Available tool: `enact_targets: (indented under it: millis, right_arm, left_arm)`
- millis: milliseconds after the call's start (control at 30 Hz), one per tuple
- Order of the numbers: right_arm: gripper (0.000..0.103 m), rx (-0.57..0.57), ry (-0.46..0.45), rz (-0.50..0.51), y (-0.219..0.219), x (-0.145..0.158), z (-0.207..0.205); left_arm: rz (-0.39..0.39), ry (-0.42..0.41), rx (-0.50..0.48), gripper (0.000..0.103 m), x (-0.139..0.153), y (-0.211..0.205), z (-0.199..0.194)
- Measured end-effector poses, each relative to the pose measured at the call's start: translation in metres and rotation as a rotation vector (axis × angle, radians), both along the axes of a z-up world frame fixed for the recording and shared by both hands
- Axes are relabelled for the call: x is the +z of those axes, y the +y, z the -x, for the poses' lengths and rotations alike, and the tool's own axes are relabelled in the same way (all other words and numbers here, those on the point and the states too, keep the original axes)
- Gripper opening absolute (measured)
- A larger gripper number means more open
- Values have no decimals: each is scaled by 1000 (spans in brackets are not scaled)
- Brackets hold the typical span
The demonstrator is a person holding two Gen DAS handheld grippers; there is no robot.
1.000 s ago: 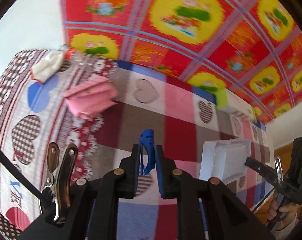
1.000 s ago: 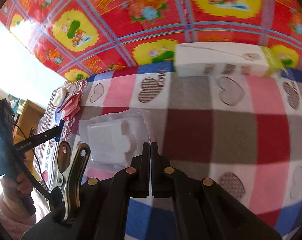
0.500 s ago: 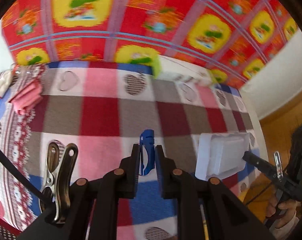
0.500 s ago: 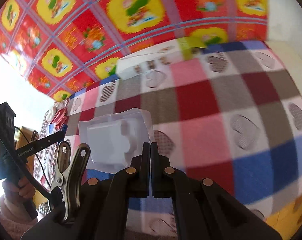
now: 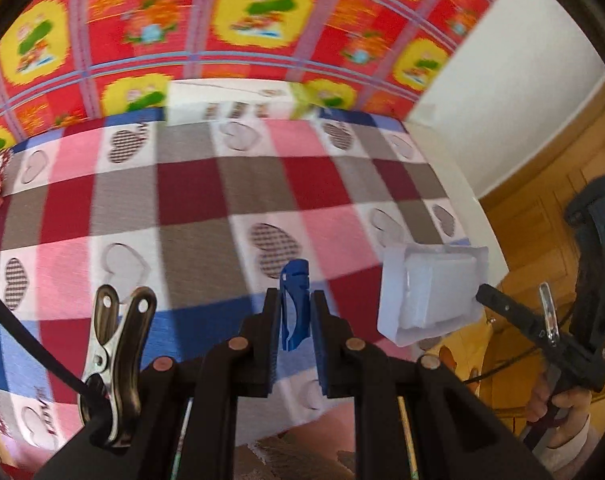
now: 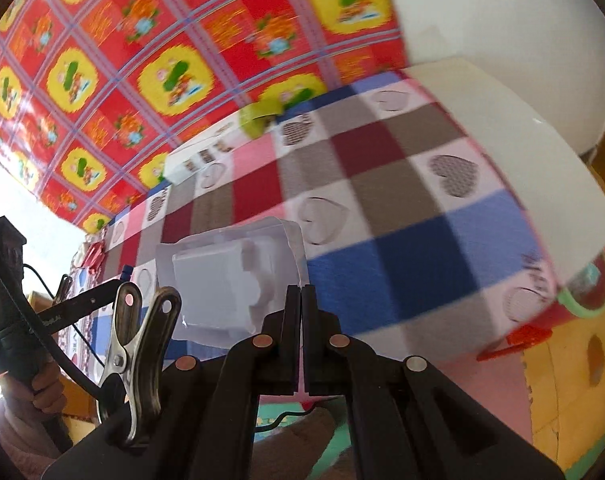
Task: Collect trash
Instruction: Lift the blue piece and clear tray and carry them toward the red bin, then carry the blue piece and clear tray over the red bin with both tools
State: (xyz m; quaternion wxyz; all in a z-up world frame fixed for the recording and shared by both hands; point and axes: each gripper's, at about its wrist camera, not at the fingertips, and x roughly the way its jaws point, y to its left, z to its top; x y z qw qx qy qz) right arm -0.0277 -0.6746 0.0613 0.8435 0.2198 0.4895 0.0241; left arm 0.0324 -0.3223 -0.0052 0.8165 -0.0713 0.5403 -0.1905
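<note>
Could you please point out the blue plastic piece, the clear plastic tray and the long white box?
blue plastic piece [image 5: 295, 304], left wrist view, its middle.
clear plastic tray [image 6: 230, 280], right wrist view, its raised centre.
long white box [image 5: 226, 100], left wrist view, its front face.

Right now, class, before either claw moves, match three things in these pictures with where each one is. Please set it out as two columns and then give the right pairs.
Things
1. blue plastic piece
2. clear plastic tray
3. long white box

Places
a. at the far edge of the checked blanket, against the red patterned wall
b. pinched in the left claw
c. gripped by its edge in the shut right claw, lifted off the blanket

Pairs: 1-b, 2-c, 3-a
</note>
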Motion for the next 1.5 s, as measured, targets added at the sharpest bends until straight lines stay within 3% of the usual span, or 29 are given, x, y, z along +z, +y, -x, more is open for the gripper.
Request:
enact_targets:
  millis: [367,867,1500]
  right_arm:
    - [1,-63,-29,17,-70,1,41]
    - [1,-250,-40,20,-158,-2,72]
    - [1,-436,-53,41,-237,0,94]
  left_arm:
    - [7,-20,-88,16,6,-96,18]
    - [34,-48,-360,15,11,-231,-4]
    - [31,-55,-527,15,10,-338,-5]
